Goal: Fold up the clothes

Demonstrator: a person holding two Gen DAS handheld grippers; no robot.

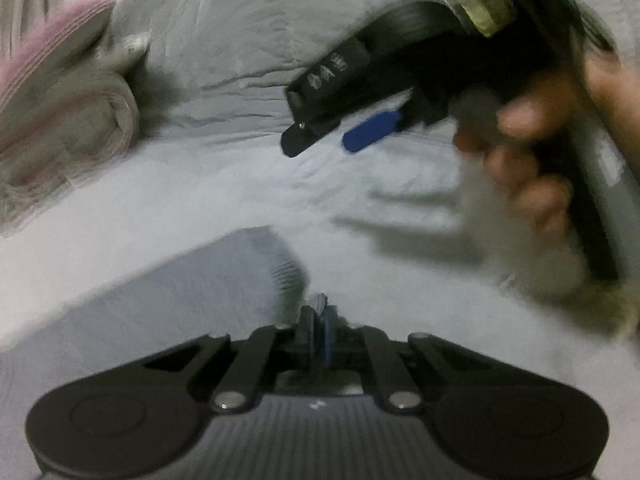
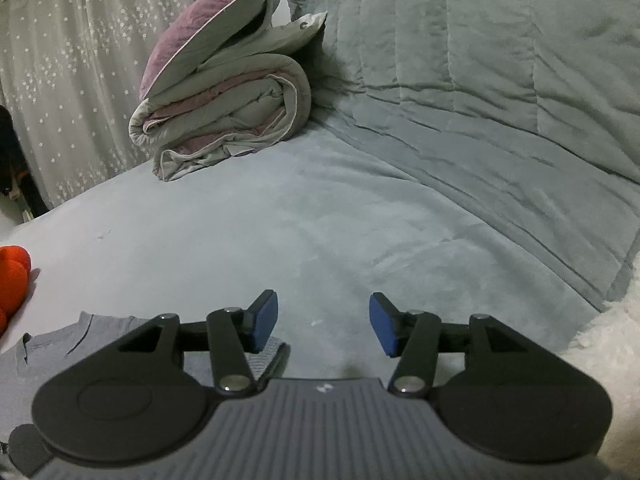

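Left tool (image 1: pixel 316 316) pinches the grey garment's (image 1: pixel 180 292) corner on the bed (image 1: pixel 240 200).

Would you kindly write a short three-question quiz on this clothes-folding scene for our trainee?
1. True or false: the left gripper is shut on the grey garment.
2. Multiple choice: the right gripper holds A) the garment, B) the folded quilt, C) nothing.
3. Which colour, besides grey, shows on the folded quilt?

Key
1. True: it is closed on the garment's ribbed edge.
2. C: its jaws stand apart over the bed.
3. Purple-pink.
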